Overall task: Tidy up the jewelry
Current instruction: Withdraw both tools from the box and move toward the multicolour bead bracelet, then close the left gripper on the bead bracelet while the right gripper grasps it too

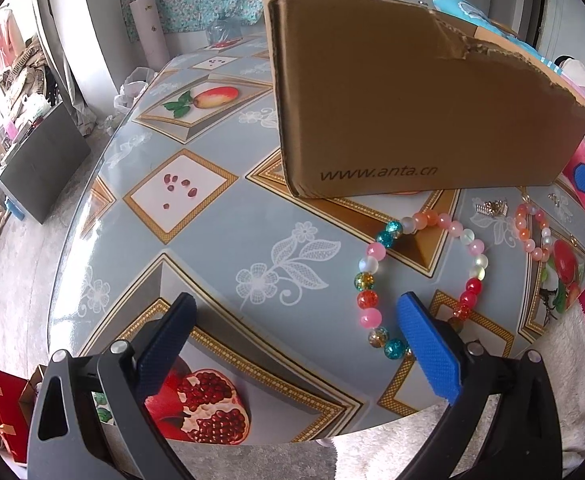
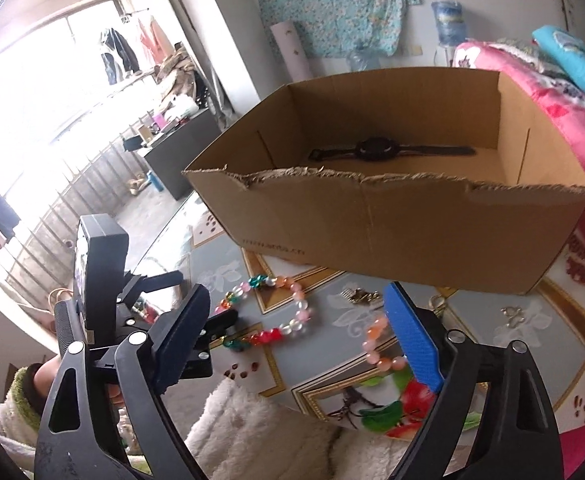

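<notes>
A large bracelet of mixed coloured beads (image 1: 372,299) lies on the patterned table just right of my left gripper (image 1: 297,299), which is open and holds nothing. A smaller pink and orange bracelet (image 1: 522,234) lies further right. In the right wrist view my right gripper (image 2: 296,294) hangs open over the table. The large bracelet (image 2: 292,284) is beyond its fingertips, and the small bracelet (image 2: 376,344) curls against and partly behind its blue finger (image 2: 412,344). Behind them stands an open cardboard box (image 2: 392,220) with a black watch (image 2: 372,152) inside.
Small metal pieces (image 2: 358,294) lie before the box, with a silver one (image 2: 512,314) to the right. The left tool's body (image 2: 100,264) fills the left side. A fluffy white sleeve (image 2: 252,420) lies at the table's near edge, and pink bedding (image 2: 572,128) is on the right.
</notes>
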A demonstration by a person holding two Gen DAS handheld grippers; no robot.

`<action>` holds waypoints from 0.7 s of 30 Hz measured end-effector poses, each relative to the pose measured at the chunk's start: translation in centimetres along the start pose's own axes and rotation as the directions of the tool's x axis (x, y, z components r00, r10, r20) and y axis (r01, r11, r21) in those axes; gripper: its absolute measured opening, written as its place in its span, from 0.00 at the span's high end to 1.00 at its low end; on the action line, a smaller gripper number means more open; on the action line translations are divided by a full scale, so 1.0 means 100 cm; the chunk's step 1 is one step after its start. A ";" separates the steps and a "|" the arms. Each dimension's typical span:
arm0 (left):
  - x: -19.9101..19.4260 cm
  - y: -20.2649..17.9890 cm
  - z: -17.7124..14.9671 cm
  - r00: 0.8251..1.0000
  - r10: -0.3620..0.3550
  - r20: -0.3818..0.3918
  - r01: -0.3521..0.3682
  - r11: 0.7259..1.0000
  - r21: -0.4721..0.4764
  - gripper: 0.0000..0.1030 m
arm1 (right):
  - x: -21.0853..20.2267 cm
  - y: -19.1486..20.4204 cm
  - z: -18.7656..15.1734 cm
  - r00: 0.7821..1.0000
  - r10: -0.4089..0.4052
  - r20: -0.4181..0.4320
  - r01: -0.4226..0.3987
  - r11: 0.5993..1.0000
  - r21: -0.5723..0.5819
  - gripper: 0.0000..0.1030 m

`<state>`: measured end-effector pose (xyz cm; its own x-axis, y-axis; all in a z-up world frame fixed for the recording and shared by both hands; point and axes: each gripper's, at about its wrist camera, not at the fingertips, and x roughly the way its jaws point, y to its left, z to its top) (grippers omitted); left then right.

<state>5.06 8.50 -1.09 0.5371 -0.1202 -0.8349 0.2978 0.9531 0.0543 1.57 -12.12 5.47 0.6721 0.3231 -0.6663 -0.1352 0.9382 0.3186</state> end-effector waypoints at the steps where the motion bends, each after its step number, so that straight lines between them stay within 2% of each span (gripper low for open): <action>1: 0.000 0.000 0.000 1.000 0.000 0.000 0.000 1.000 0.000 0.04 | 0.000 0.000 0.000 1.000 0.004 -0.004 -0.004 1.000 0.001 0.22; 14: 0.000 0.000 0.000 1.000 0.003 0.002 -0.003 1.000 0.004 0.04 | 0.006 -0.004 -0.002 0.998 0.022 -0.050 -0.021 1.000 0.020 0.30; 21: -0.003 -0.005 0.001 1.000 0.022 0.022 -0.023 0.999 0.040 0.04 | 0.006 -0.015 -0.005 0.998 0.024 -0.066 -0.021 0.999 0.048 0.42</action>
<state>4.87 8.06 -0.78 0.5604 -0.1053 -0.8215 0.3166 0.9438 0.0950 1.82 -13.33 4.31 0.6188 0.3534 -0.7016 -0.1146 0.9242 0.3644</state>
